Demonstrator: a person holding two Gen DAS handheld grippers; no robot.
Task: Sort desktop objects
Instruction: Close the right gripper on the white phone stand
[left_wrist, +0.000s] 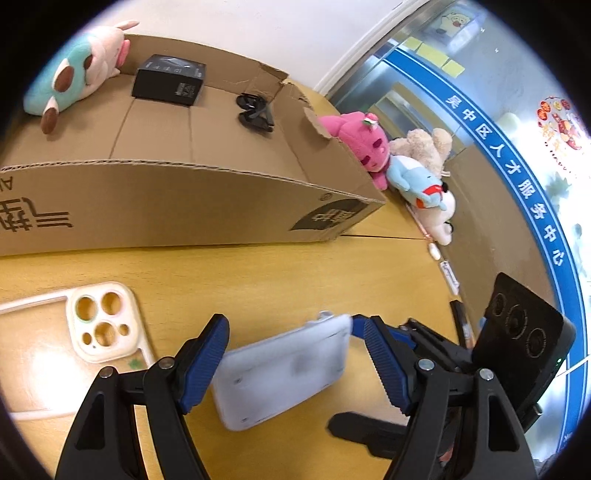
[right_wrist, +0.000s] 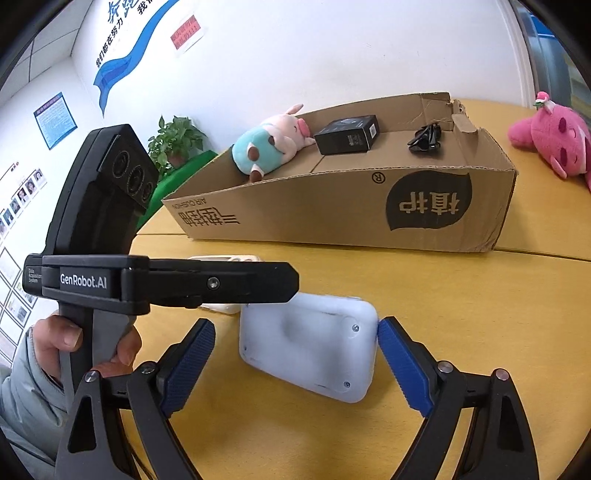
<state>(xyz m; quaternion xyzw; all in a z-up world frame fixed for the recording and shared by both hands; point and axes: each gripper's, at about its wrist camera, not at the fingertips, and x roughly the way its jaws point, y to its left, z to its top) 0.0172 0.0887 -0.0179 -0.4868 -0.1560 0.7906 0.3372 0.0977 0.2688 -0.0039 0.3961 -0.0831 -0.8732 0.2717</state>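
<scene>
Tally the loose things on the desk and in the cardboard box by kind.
Plush toys: 4 (cow plush, pink plush, beige plush, blue-and-white plush)
Black box: 1
Sunglasses: 1
Phone case: 1
White device: 1
Total: 8

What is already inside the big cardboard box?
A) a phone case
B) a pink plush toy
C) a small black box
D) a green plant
C: the small black box sits inside the cardboard box, between a teal-and-pink plush pig and dark sunglasses.
</scene>
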